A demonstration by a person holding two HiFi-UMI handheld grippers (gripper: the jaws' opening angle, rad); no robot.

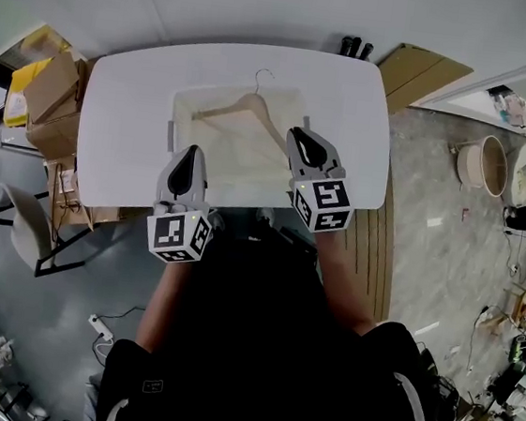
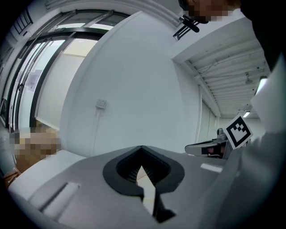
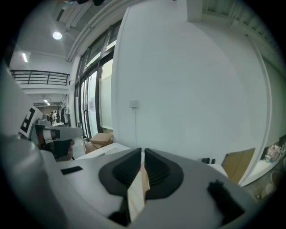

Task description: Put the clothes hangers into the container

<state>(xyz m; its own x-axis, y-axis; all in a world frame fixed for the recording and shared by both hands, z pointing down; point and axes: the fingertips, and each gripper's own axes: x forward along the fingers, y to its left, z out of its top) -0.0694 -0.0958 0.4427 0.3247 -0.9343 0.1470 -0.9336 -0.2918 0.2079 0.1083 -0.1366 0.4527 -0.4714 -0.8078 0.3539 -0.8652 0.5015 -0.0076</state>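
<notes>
Right gripper clamps the hanger arm to lay it in the container; left gripper waits closed, empty, at its near rim.

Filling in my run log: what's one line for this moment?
right gripper: shut on hanger | left gripper: shut | hanger: inside container outline

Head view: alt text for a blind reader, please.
A wooden hanger sits in a pale container on a white table, its end held by the right gripper; the left gripper is at the container's near edge.
</notes>
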